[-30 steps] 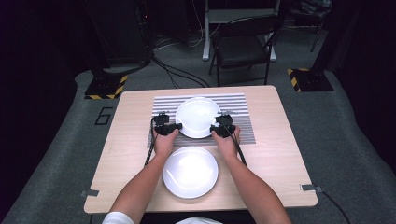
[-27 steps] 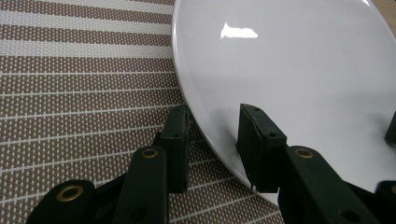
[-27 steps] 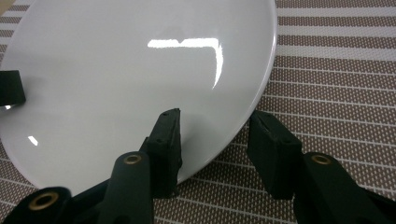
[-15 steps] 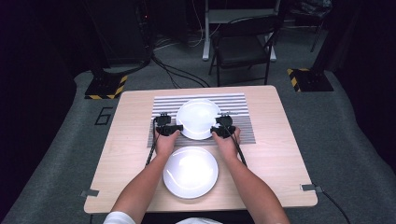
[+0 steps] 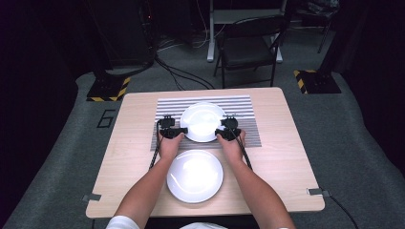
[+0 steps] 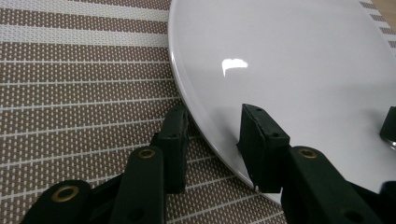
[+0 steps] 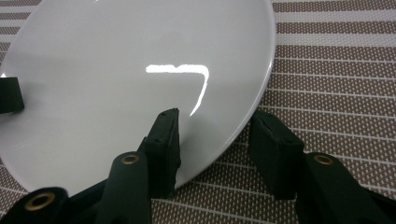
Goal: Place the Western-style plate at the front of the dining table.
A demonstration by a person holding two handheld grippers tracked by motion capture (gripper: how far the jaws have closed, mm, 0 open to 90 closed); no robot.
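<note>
The far white plate [image 5: 202, 121] lies on the striped placemat [image 5: 246, 107] toward the far edge of the table [image 5: 133, 143], and a second white plate [image 5: 194, 175] rests on bare wood near the near edge, between the person's forearms. The left gripper [image 5: 180, 130] stands at the left rim of the far plate and the right gripper [image 5: 220, 133] at its right rim, so the plate lies between the two, and both hands are about equally near to it. In the left gripper view, the rim of the plate [image 6: 289, 74] passes between the jaws, but the pads [image 6: 261, 140] stand a little off it; the right gripper view shows the same, the rim [image 7: 140, 70] in the gap and no pad pressing. Both pairs of jaws have just been opening, so I judge the plate is being released onto the mat. Compared with a second ago, the hands keep their places and the plate lies in the same spot; only the jaws are a little wider.
</note>
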